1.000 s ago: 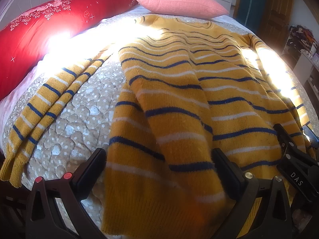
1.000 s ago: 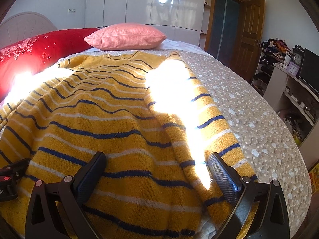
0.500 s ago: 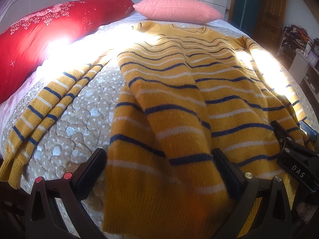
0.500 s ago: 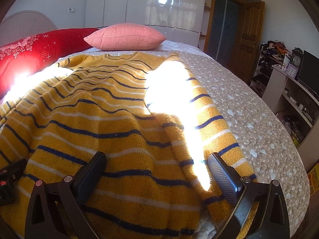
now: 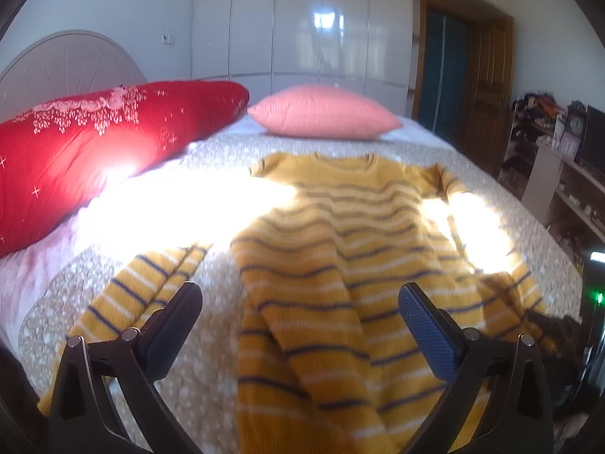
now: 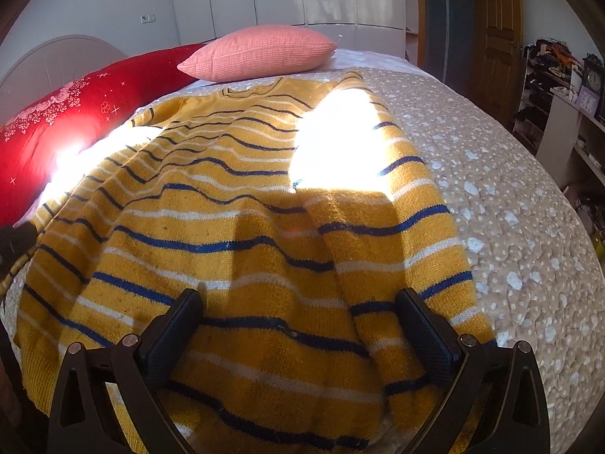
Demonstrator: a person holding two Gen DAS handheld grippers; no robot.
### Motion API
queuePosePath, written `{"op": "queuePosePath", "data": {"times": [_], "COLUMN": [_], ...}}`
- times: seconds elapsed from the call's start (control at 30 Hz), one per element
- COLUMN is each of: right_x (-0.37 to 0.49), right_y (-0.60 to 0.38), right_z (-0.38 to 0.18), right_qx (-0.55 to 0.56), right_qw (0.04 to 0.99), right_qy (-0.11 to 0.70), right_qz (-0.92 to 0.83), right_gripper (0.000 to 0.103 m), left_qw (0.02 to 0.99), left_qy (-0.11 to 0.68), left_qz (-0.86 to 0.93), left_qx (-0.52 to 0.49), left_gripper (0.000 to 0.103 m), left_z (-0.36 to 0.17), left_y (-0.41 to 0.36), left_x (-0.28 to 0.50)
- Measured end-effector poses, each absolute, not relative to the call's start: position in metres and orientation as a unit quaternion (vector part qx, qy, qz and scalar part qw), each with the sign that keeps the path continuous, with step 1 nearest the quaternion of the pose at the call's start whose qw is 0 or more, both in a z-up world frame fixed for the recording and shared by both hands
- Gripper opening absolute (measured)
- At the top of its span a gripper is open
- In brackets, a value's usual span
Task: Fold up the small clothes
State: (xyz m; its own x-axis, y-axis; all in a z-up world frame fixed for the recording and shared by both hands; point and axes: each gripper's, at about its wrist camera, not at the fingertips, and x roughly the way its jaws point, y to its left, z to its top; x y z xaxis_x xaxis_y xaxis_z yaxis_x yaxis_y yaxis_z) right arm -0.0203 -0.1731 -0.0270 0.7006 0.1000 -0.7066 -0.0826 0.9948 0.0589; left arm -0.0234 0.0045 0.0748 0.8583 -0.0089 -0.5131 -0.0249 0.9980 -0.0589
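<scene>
Sweater (image 6: 242, 227), yellow with blue and white stripes, lies spread, sunlit

My left black plastic two-finger gripper (image 5: 300, 325) shows as two angular arms with triangular cut-outs near their bases. Each arm carries two round silver screw heads along its upper edge. Its left finger pad (image 5: 174, 327) looks dark and matte; the right pad is blue with a fine ribbed texture. My right black plastic two-finger gripper (image 6: 298, 335) has the same frame, cut-outs and silver screws. Both its pads (image 6: 423, 335) are dark with a fine-grained, knurled face.
</scene>
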Motion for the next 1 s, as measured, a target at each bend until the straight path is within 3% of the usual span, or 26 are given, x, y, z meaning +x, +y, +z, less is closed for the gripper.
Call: {"op": "queuePosePath", "data": {"times": [0.1,0.23,0.3,0.33,0.5,0.73,0.77,0.87,1.0], "right_x": [-0.022,-0.021,-0.031,-0.039,-0.066,-0.067,-0.067,-0.062,-0.036], "right_y": [-0.165,-0.162,-0.165,-0.17,-0.193,-0.219,-0.218,-0.221,-0.261], "right_z": [-0.028,-0.021,0.0,0.013,0.048,0.012,0.009,0.016,0.054], "right_qx": [-0.017,-0.03,-0.016,-0.003,-0.047,-0.016,-0.012,-0.011,-0.033], "right_qw": [0.923,0.917,0.92,0.924,0.933,0.908,0.906,0.904,0.906], "right_qy": [0.383,0.397,0.39,0.381,0.355,0.417,0.422,0.425,0.404], "right_qz": [0.035,0.019,0.019,0.03,-0.03,-0.044,-0.04,-0.043,-0.12], "right_gripper": [0.103,0.102,0.071,0.068,0.072,0.072,0.068,0.016,0.002], "left_qw": [0.972,0.96,0.956,0.954,0.944,0.946,0.945,0.942,0.937], "left_qy": [0.23,0.27,0.277,0.283,0.304,0.296,0.299,0.309,0.317], "left_qz": [-0.021,-0.037,-0.041,-0.042,-0.034,-0.025,-0.025,-0.022,-0.009], "left_qx": [-0.049,-0.062,-0.086,-0.095,-0.123,-0.129,-0.128,-0.129,-0.15], "left_gripper": [0.103,0.103,0.103,0.103,0.103,0.103,0.103,0.103,0.103], "left_z": [0.09,0.088,0.081,0.077,0.073,0.073,0.072,0.067,0.067], "left_y": [0.009,0.02,0.034,0.039,0.057,0.067,0.068,0.072,0.089], "left_x": [0.003,0.039,0.04,0.04,0.041,0.032,0.032,0.033,0.035]}}
